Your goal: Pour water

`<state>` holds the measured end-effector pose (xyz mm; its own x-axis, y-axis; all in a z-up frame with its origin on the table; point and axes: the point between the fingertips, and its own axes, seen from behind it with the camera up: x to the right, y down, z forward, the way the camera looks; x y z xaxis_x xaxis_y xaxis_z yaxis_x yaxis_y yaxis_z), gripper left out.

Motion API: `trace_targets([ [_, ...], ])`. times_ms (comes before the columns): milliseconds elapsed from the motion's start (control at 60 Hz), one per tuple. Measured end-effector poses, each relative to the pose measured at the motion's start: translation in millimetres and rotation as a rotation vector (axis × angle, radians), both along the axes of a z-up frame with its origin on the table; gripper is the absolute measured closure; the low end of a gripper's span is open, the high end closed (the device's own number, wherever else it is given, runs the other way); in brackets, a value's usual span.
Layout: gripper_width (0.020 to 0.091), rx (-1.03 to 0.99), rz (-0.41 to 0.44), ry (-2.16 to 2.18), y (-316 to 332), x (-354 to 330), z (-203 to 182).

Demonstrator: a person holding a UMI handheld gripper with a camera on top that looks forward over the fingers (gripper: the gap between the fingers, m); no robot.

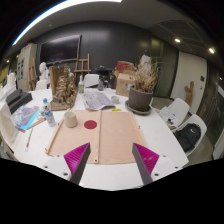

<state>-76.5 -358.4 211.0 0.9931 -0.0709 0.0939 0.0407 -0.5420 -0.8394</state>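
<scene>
Water bottle (48, 114) stands upright on the white table (170, 140), off to the left beyond the gripper's left finger and well apart from both fingers. It looks like a small clear plastic bottle, though its cap and label are too small to make out. Just to the right of it, at the far left corner of the tan mat (105, 135), sits a small pale cup (70, 119). A dark red round coaster (90, 125) lies on the mat a little to the right of the cup, with nothing on it.

Gripper (112, 165) hangs above the near edge of the mat with its fingers spread wide and nothing between them; the left finger (78, 160) and right finger (143, 160) each show a magenta pad on the inner face, and only bare mat is seen in the gap.

Farther back on the table, a potted plant with dry stems (142, 92) stands in a dark pot to the right, beyond the mat. A wooden rack or frame (63, 88) rises at the left rear, and some loose white things (97, 99) lie behind the mat near the middle. White chairs (190, 125) stand along the right side of the table, and the room behind is dim with dark walls
</scene>
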Motion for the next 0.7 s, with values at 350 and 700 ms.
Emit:
trace_targets([
  [350, 0.0242, -0.001, 0.174, 0.077, 32, -147, -14],
  [700, 0.0245, 0.073, 0.284, 0.104, 128, -323, -49],
])
